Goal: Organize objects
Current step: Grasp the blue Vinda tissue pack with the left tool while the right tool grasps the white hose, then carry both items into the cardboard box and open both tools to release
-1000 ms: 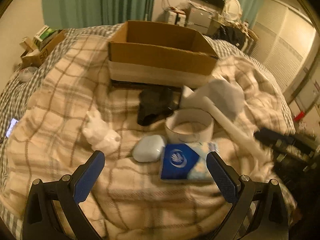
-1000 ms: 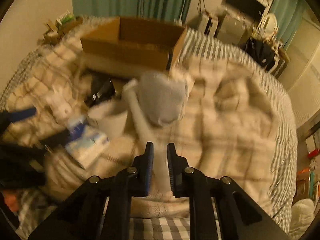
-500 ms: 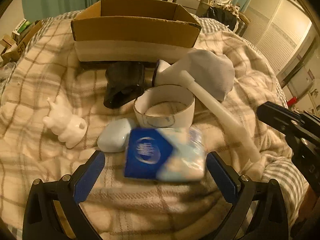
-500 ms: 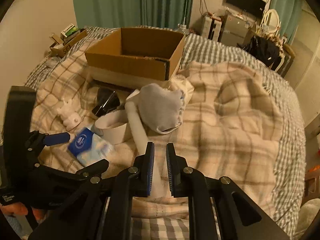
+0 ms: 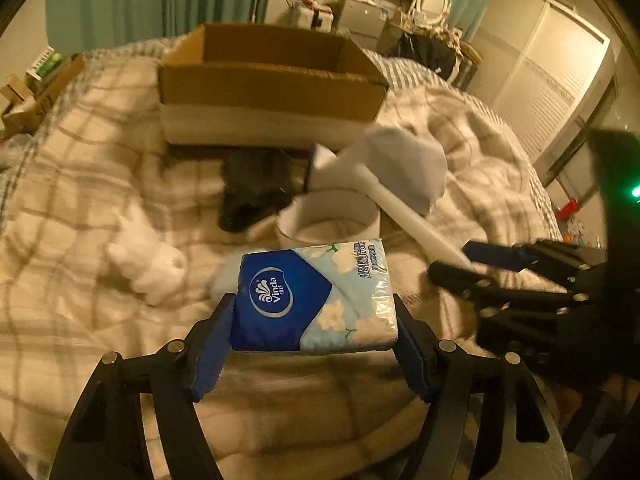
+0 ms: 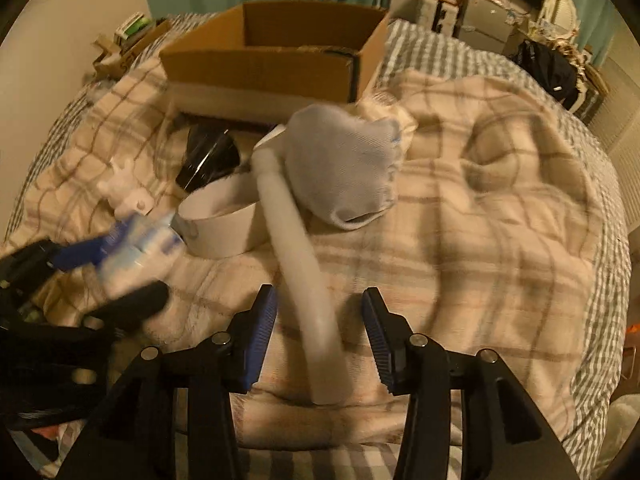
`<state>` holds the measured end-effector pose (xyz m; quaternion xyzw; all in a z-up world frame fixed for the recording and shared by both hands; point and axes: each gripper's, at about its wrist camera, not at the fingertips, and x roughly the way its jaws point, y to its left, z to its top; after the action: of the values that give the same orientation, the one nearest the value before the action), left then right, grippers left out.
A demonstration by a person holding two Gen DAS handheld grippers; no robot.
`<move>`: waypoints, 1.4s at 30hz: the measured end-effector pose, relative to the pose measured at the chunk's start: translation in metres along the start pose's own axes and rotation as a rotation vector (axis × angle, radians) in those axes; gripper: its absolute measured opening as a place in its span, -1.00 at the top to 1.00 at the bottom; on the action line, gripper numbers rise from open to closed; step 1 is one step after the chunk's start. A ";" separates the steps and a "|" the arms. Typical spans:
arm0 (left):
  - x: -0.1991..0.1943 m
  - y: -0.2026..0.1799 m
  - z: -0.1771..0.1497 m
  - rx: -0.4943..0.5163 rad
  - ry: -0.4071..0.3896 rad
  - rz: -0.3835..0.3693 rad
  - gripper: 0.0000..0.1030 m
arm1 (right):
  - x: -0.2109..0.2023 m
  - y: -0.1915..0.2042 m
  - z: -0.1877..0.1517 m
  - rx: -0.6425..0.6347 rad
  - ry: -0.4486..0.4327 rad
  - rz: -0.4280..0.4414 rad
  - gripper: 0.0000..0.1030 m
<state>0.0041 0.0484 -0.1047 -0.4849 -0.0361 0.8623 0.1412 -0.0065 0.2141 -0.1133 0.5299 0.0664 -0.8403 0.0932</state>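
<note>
Plaid blanket on bed. Left gripper closing on tissue pack, cardboard box straight ahead. Right gripper opening, unclenched; white tube between jaws, lengthwise.

My right gripper jaws opening, white tube lying between, pads apart from it. Grey sock beyond, cardboard box behind on bed.

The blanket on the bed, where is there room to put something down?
The checked blanket lies bare to the right of the grey sock and the white tube. It is crowded left of the tube, between the cardboard box and the tissue pack, which sits between the left tool's closing jaws.
</note>
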 end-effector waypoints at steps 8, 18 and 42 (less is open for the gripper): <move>-0.035 0.014 0.010 -0.013 -0.077 0.032 -0.43 | -0.033 0.009 0.001 -0.031 -0.114 -0.064 0.82; -0.082 0.020 0.092 0.048 -0.252 0.120 -0.43 | -0.142 0.016 0.065 -0.043 -0.416 -0.026 0.82; 0.015 0.058 0.207 0.077 -0.279 0.188 -0.44 | -0.012 -0.002 0.211 0.043 -0.457 0.027 0.76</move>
<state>-0.1912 0.0121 -0.0195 -0.3560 0.0231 0.9314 0.0717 -0.1870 0.1729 -0.0121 0.3284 0.0185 -0.9384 0.1057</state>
